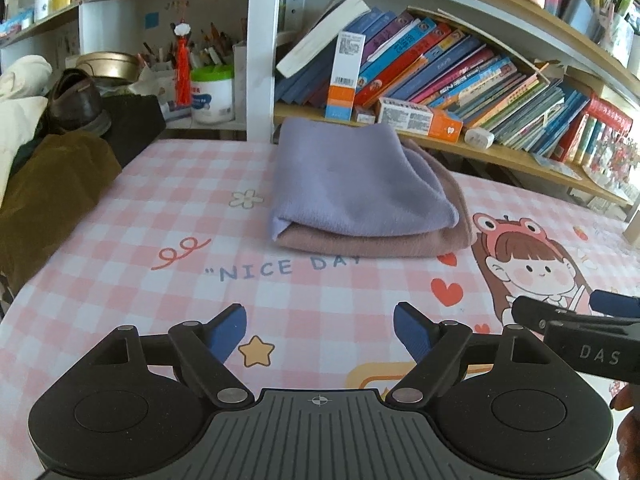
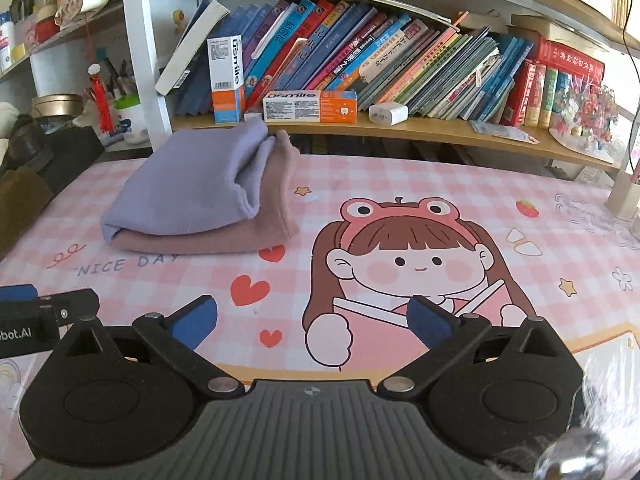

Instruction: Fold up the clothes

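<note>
With both sets of blue-padded fingers spread wide and nothing between them, the left gripper [image 1: 320,334] and the right gripper [image 2: 312,322] hover side by side over the near part of the pink checked desk mat [image 1: 132,248], each just catching the other at the edge of its view. Out ahead, well apart from both, sits the work: a lavender fleece garment [image 1: 352,178] folded and stacked on a dusty-pink fleece garment [image 1: 380,242], toward the back of the desk, just in front of the bookshelf [image 2: 420,130]. Soft, light and floppy stuff, by the look of it, likely to sag and slide off its partner rather than lift as a slab. The best hold looks like a pinch on a doubled edge or corner, through all layers, one gripper at each end.
</note>
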Demonstrator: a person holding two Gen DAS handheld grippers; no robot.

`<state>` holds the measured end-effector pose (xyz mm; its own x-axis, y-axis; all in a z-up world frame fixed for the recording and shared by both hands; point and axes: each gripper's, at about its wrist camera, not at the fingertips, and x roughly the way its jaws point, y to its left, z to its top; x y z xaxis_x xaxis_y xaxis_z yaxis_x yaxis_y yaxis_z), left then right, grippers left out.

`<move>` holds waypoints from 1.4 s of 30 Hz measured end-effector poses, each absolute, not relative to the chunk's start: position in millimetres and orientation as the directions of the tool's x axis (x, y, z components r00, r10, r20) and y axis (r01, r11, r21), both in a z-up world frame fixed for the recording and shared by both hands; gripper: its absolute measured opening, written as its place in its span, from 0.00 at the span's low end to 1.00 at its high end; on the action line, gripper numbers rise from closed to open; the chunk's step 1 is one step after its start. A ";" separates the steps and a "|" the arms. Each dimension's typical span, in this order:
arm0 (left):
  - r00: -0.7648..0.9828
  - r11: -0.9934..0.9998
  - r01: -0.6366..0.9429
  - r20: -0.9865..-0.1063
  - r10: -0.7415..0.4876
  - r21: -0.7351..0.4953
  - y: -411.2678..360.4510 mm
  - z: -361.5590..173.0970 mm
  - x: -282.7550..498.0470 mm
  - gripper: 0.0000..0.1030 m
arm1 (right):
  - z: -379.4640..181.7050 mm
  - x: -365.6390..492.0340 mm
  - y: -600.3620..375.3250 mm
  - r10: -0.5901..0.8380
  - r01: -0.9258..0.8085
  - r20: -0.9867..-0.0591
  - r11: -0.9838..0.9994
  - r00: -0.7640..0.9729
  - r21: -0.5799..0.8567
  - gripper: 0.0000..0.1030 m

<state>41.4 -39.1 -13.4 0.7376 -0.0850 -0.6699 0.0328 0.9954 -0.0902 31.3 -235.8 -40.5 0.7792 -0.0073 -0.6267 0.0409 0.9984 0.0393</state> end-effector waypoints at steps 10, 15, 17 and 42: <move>0.746 0.995 0.032 -0.660 -0.088 -0.097 -35.8 -9.5 36.9 0.81 | -41.6 28.2 -230.1 -0.011 0.039 -0.638 0.999 0.770 0.029 0.99; 0.747 0.994 0.043 -0.658 -0.097 -0.097 -36.2 -8.3 35.4 0.81 | -43.0 26.3 -226.2 -0.008 0.030 -0.645 0.999 0.764 0.024 0.99; 0.747 0.994 0.046 -0.658 -0.099 -0.097 -36.4 -8.2 35.3 0.82 | -43.1 25.8 -225.2 -0.009 0.031 -0.646 0.999 0.763 0.022 0.99; 0.735 0.996 0.045 -0.673 -0.086 -0.078 -38.2 -9.2 34.1 0.90 | -44.8 24.9 -223.8 -0.007 0.035 -0.642 0.999 0.767 0.031 0.99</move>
